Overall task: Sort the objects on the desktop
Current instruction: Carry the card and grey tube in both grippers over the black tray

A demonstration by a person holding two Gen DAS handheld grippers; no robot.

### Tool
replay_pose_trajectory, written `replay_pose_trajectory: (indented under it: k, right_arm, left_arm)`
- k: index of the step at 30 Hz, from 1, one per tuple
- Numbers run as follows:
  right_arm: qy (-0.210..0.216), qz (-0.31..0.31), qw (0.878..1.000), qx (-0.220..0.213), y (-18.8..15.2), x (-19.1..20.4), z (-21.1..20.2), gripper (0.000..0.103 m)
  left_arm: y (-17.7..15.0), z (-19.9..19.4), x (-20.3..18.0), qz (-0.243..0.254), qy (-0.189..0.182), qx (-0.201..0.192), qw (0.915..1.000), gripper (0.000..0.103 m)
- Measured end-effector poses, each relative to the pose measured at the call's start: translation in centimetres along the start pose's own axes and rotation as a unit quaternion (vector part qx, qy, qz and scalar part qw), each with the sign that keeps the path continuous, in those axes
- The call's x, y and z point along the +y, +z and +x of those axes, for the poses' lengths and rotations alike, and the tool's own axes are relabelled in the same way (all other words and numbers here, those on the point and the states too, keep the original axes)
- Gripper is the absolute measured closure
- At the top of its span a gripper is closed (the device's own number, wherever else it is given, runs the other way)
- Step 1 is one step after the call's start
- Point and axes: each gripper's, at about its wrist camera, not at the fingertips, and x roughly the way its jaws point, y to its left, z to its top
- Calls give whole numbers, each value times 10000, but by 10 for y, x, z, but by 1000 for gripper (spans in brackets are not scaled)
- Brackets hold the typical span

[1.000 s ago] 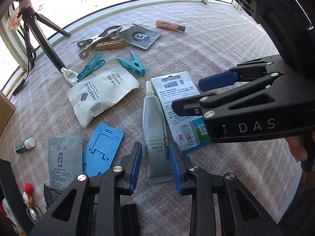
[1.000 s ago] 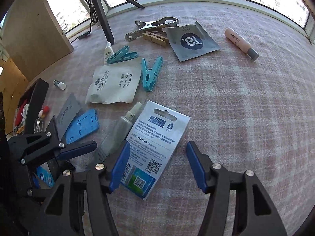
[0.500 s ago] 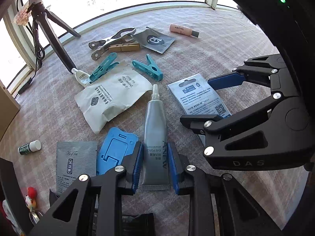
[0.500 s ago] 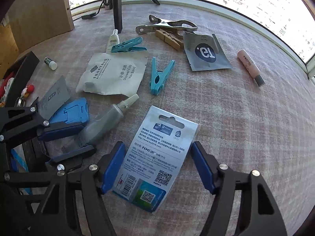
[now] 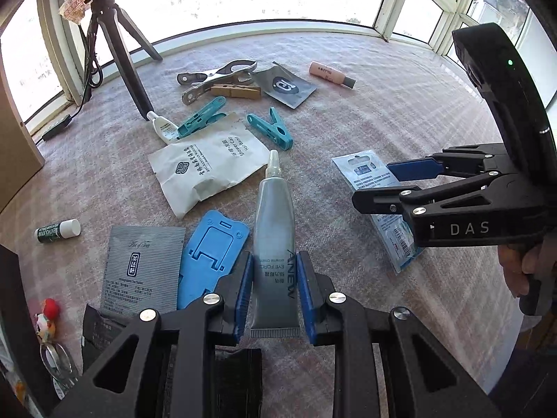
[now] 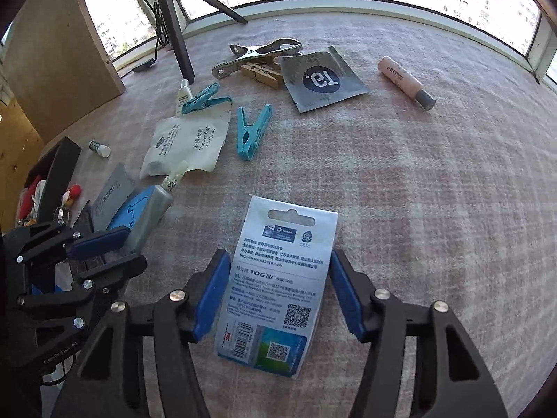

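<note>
Two teal clips [image 5: 269, 129], left gripper [image 5: 274, 294] pinching "ANEW" tube [image 5: 273, 230], right gripper [image 6: 278, 296] gaping wide, straddling "TOG" card [image 6: 282, 271].

The left gripper [image 5: 274, 292] closes its blue pads on the flat end of a grey cream tube [image 5: 273, 223], cap pointing away. At right, the right gripper [image 5: 377, 183] straddles a blue-and-white card packet [image 5: 365, 170]. A blue plastic stand [image 5: 212, 254] lies just left of the tube on the pink checked cloth [image 5: 400, 111].
</note>
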Motion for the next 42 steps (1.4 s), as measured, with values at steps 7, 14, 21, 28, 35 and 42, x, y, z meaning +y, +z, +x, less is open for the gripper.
replay_pose_trajectory:
  k: [7,14,21,28,35,42]
  right_arm:
    - [-61,-95,9994,-341,6,20,-25,46]
    - [117,-482,9972,-561,17,66,-37,46]
    - [607,-1063,9898,-725,16,134,-61,46]
    - [1304,-1880,9713,-649,-6,228,-77,46]
    - [1836,-2862,9398,-352,-48,331,-68,46]
    - [1993,-3525,9142,-145,-77,403,-56,46]
  left_arm:
    - [0,-32,6,-128,350,-249,9990,79]
    - [-17,-79,27,-487,683,-480,9953,79]
    - [-54,-140,62,-983,1160,-836,9848,79]
    - [-124,-206,118,-1769,1922,-1019,9599,79]
    - [-215,-257,170,-2943,2647,-1023,9126,79]
    - [-291,-276,202,-3914,3131,-837,8612,79]
